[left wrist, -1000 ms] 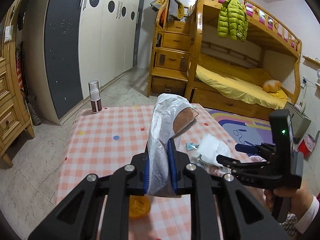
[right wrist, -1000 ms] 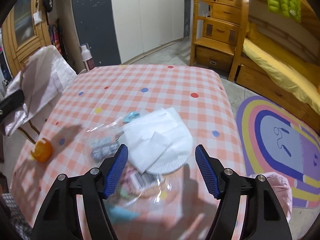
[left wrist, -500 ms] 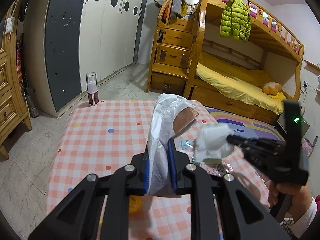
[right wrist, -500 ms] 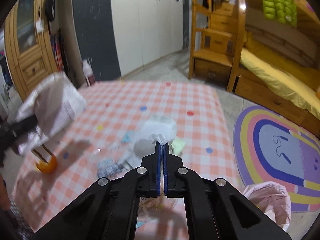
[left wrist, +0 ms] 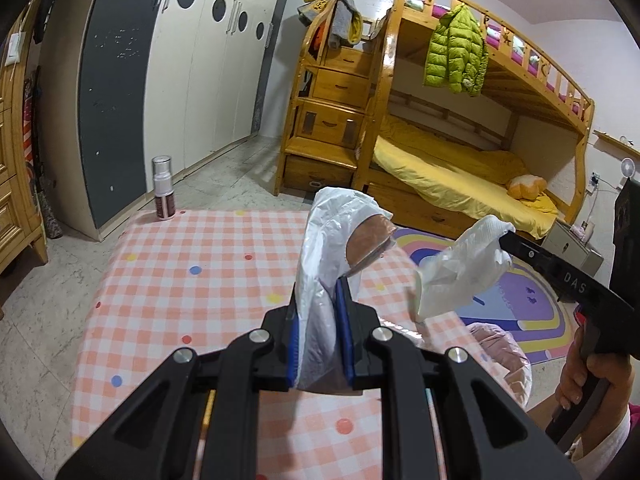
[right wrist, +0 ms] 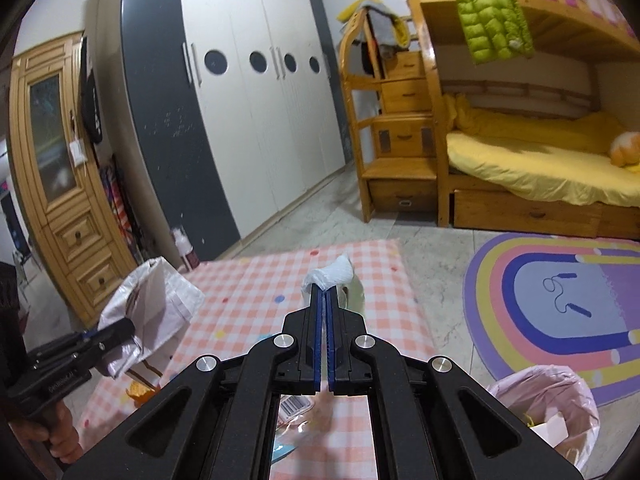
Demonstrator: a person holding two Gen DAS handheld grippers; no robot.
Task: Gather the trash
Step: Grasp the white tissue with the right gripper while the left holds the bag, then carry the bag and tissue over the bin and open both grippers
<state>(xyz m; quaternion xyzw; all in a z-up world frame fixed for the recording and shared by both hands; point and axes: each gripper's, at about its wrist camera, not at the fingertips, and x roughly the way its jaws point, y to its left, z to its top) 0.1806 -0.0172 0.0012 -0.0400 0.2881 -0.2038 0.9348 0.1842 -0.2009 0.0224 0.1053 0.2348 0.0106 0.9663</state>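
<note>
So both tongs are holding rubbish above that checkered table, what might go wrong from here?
The right tongs pinch only an edge of the white tissue, so it may slip out before reaching the pink-lined bin on the floor. The white bag in the left tongs looks loosely bunched and might sag or spill. More wrappers lie under the right tongs, easy to overlook.

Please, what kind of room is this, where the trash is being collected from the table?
Most likely a child's bedroom in a home. A wooden bunk bed with yellow bedding stands at the back, tall wardrobes line the wall, and a colourful rug lies on the floor beside the checked table.
</note>
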